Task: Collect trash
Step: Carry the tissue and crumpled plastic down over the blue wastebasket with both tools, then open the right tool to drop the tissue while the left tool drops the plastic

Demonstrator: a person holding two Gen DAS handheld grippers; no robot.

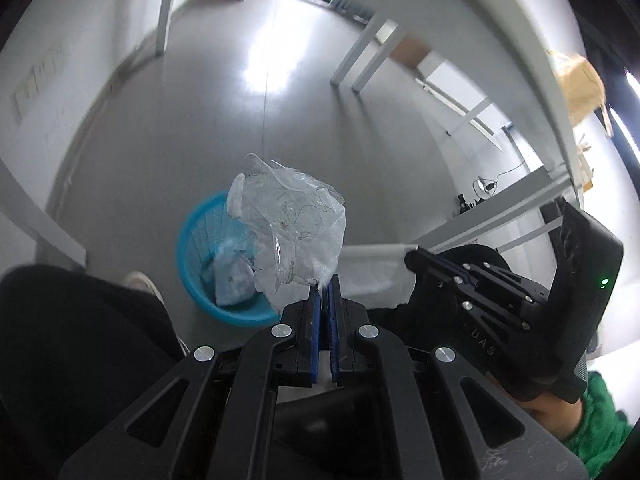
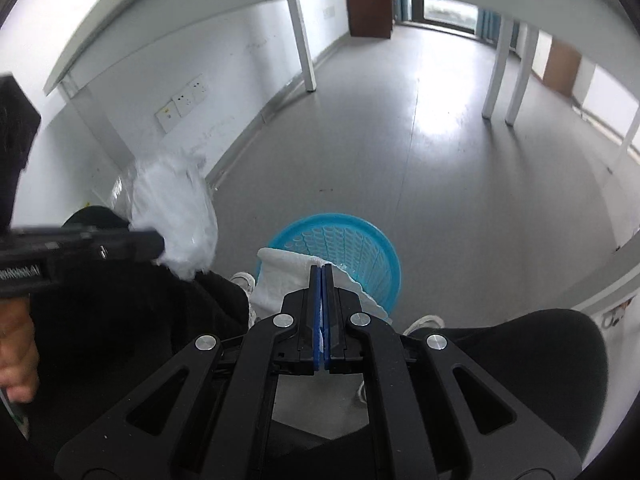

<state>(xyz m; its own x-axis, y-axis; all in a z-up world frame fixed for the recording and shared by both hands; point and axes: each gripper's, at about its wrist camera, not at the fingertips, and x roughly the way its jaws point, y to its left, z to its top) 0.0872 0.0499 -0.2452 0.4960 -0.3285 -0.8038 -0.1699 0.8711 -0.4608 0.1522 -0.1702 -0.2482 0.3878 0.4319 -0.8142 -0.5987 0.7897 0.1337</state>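
My left gripper (image 1: pixel 324 284) is shut on a crumpled clear plastic bag (image 1: pixel 292 220), which hangs over a blue slatted trash basket (image 1: pixel 200 256) on the floor. The basket holds some pale trash (image 1: pixel 234 284). My right gripper (image 2: pixel 322 270) is shut on a white paper towel (image 2: pixel 280 276), held over the near rim of the same basket (image 2: pixel 360 248). The right gripper (image 1: pixel 412 258) and its towel (image 1: pixel 372 276) also show in the left wrist view. The left gripper (image 2: pixel 160 244) with the plastic bag (image 2: pixel 176 220) shows at the left of the right wrist view.
A person's dark trouser legs (image 2: pixel 120 320) and white shoes (image 2: pixel 244 280) flank the basket. White table legs (image 2: pixel 306 48) stand on the grey floor (image 2: pixel 440 160). A white wall with sockets (image 2: pixel 184 100) runs along the left. A green sleeve (image 1: pixel 600 420) is at the right.
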